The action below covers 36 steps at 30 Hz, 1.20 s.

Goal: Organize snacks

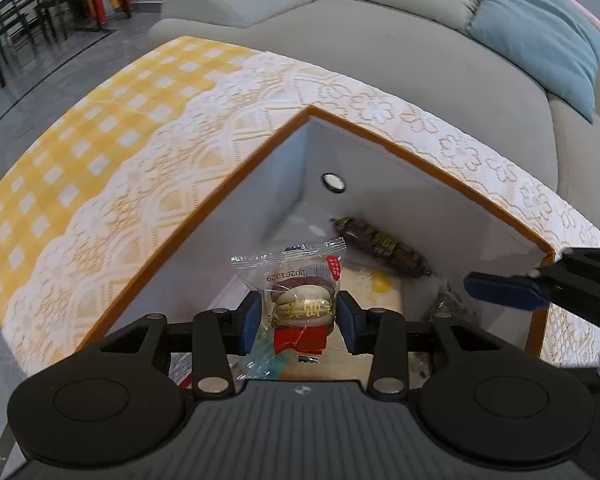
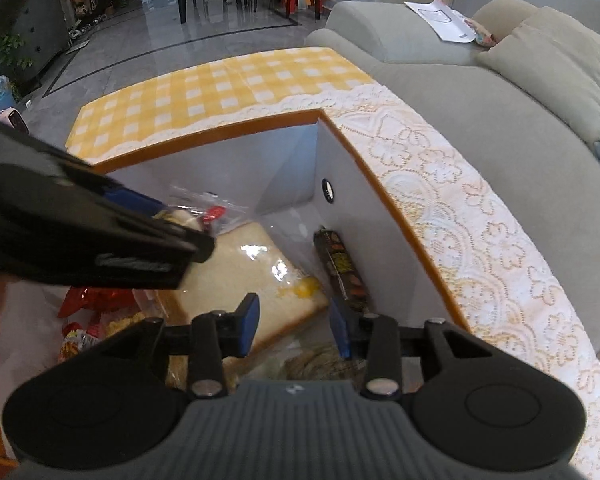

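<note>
In the left wrist view, your left gripper (image 1: 299,318) sits at lower centre of the frame with its jaws clamped on a clear plastic snack packet with a red label (image 1: 300,300), which stands upright between the blue pads. Behind it lies an open white drawer with an orange rim (image 1: 228,184), set into the tabletop under a yellow checked cloth with white lace edging (image 1: 112,152). Deep in the drawer, right of centre, a dark brown sausage-shaped snack stick (image 1: 382,246) rests along the right-hand wall. At the right edge, the blue-tipped finger of your right gripper (image 1: 504,288) reaches in over the drawer corner. A grey sofa (image 1: 420,52) with a light blue cushion (image 1: 540,36) fills the upper right.

In the right wrist view, your right gripper (image 2: 294,326) is at lower centre with its jaws apart and nothing between them, over the same drawer (image 2: 228,130). Just beyond the jaws lies a wrapped slice of white bread (image 2: 244,276), with the snack stick (image 2: 342,268) to its right against the wall. Your left gripper (image 2: 172,216) crosses the left of the frame, the snack packet (image 2: 204,208) showing at its tip. Red and yellow wrapped snacks (image 2: 88,320) lie at lower left.
</note>
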{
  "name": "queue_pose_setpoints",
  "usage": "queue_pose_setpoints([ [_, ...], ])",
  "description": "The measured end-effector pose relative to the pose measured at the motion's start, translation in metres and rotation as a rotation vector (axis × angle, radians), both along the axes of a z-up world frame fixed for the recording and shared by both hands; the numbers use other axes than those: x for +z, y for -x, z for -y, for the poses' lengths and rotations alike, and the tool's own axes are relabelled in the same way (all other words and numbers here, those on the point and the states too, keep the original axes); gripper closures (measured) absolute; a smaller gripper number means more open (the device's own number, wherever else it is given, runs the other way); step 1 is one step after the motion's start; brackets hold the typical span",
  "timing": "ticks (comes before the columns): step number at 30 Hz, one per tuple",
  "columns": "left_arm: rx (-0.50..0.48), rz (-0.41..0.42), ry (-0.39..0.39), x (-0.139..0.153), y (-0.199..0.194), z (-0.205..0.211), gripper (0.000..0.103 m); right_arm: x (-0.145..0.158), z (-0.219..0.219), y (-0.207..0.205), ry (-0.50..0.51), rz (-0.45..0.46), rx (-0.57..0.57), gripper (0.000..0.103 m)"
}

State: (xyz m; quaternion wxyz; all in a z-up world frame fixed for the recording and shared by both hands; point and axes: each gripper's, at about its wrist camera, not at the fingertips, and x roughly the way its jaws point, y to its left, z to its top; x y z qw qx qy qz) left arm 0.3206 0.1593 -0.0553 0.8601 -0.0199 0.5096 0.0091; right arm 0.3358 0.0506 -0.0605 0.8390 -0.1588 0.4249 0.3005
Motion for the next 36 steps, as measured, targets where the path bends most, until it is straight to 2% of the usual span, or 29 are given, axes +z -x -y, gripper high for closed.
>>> queue_pose_setpoints([
  [8,-0.017,-0.026,-0.034,-0.012,-0.026,0.016,0.056,0.008,0.020,0.011,-0.036,0.016,-0.019,0.065],
  [10,-0.018,-0.032,-0.018,-0.013,-0.027,0.016,0.052,0.007,0.022,0.012,-0.037,0.015,-0.028,0.065],
  [12,-0.009,-0.029,0.004,-0.010,-0.027,0.015,0.038,0.007,0.024,0.014,-0.045,0.010,-0.033,0.065],
  [13,0.004,-0.024,0.008,-0.008,-0.026,0.014,0.035,0.007,0.024,0.015,-0.049,0.009,-0.034,0.065],
  [17,0.020,-0.003,0.013,0.004,-0.018,0.013,0.035,0.011,0.028,0.020,-0.055,0.013,-0.039,0.065],
  [22,0.023,0.065,-0.033,0.033,0.008,0.021,0.035,0.023,0.035,0.033,-0.083,0.020,-0.052,0.063],
  [28,0.021,0.193,-0.138,0.077,0.062,0.045,0.035,0.044,0.050,0.064,-0.084,0.073,-0.067,0.060],
  [30,0.022,0.222,-0.151,0.089,0.082,0.053,0.035,0.053,0.058,0.077,-0.092,0.085,-0.078,0.059],
  [32,0.032,0.249,-0.157,0.101,0.104,0.062,0.035,0.062,0.067,0.091,-0.106,0.105,-0.089,0.054],
  [34,0.036,0.271,-0.153,0.111,0.125,0.069,0.035,0.072,0.076,0.108,-0.114,0.132,-0.115,0.044],
  [36,0.047,0.273,-0.139,0.118,0.145,0.074,0.035,0.080,0.087,0.123,-0.120,0.147,-0.146,0.043],
])
